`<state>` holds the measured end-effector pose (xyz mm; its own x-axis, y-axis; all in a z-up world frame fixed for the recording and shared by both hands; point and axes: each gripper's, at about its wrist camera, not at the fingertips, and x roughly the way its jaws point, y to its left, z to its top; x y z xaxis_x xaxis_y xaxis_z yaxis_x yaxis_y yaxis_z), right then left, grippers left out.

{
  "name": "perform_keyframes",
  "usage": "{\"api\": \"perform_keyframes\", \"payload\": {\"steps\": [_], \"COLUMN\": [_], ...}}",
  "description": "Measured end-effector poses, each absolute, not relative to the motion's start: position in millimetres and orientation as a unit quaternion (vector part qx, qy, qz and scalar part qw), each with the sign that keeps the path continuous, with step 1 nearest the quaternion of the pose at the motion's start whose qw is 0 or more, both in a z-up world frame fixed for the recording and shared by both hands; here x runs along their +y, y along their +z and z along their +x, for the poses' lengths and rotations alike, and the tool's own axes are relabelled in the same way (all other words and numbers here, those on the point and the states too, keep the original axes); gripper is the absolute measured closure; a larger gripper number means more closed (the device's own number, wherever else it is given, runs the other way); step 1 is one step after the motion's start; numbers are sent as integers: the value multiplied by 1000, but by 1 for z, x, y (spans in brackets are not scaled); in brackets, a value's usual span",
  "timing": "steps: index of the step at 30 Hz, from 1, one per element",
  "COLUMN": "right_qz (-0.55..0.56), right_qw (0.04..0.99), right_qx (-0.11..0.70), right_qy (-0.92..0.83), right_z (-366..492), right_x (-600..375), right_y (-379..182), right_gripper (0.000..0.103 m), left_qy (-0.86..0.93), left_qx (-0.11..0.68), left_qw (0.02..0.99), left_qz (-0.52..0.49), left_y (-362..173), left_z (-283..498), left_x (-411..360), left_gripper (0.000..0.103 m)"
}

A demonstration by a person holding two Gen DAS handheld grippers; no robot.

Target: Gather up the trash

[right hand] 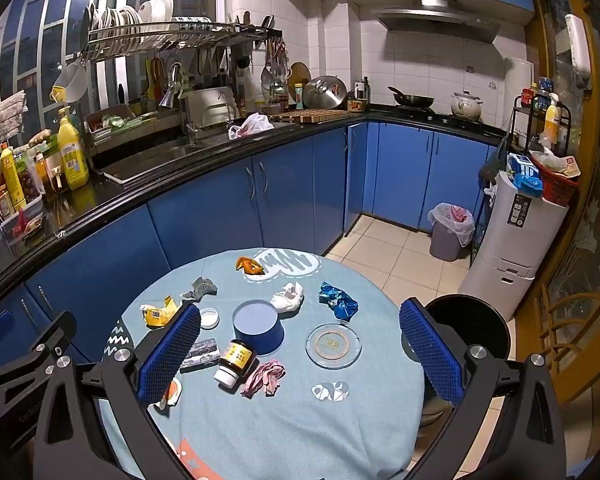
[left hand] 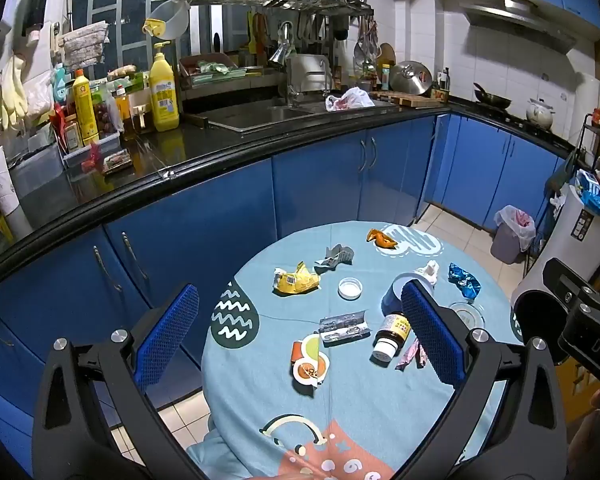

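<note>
A: Left gripper and right gripper are both seen spread wide, nothing held.

B: Trash is noted on the round table: pink wrapper and brown bottle lie between the right gripper's fingers, ahead of them; yellow wrapper lies beyond the left gripper.

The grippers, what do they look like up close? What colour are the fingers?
Each gripper, left and right, has a black, angular frame with triangular cut-outs and round silver bolts. The fingers are flat paddles covered in bright blue, bumpy, mesh-like padding. Seen from the other camera, each gripper's black body carries pale lettering, too partial to read. No cables or sleeves show.
</note>
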<state>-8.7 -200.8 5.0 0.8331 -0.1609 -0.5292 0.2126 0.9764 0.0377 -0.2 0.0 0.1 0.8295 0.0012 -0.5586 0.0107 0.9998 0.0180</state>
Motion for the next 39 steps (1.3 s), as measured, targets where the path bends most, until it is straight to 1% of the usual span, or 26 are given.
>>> {"api": "perform_keyframes", "payload": {"steps": [39], "right_qz": [48], "right_qw": [957], "right_qx": [269], "right_qy": [-98], "right_z": [-12], "right_x": [-199], "right_y": [14], "right_gripper": [6], "left_qy": [-3], "left_qx": [290], "left_qw": [957], "left_qz": [8], "left_y": [0], "left_z": [1], "left_x": [0], "left_gripper": [3]}}
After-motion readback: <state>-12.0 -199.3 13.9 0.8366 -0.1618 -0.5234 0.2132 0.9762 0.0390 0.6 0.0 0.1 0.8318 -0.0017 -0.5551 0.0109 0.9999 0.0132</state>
